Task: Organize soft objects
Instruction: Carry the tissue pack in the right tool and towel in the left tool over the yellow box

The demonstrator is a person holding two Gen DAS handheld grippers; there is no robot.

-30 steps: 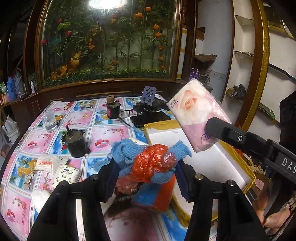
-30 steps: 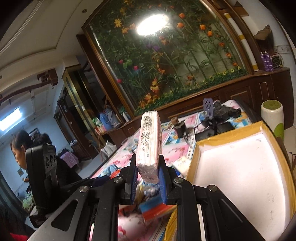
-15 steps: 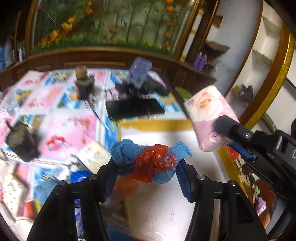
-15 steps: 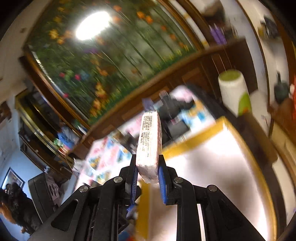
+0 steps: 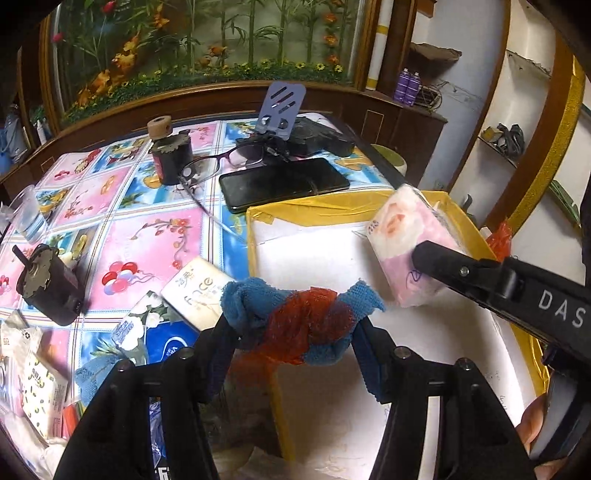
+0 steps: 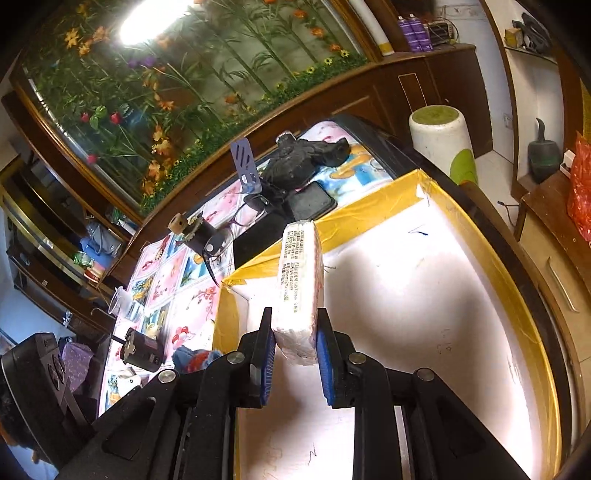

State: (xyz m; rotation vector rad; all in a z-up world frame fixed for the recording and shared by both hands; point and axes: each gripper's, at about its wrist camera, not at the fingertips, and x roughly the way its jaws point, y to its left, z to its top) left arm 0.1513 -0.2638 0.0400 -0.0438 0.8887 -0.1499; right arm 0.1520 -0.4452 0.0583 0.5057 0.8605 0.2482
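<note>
Strong fisheye bending with dark corners in both views, bright lamp glare [image 6: 142,20] blown out on the glass panel, white box floor [image 6: 424,295] overexposed with a soft shadow, slight overall softness, dim room edges

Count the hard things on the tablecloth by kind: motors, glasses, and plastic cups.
Motors: 2
Glasses: 1
Plastic cups: 1
Total: 4
</note>
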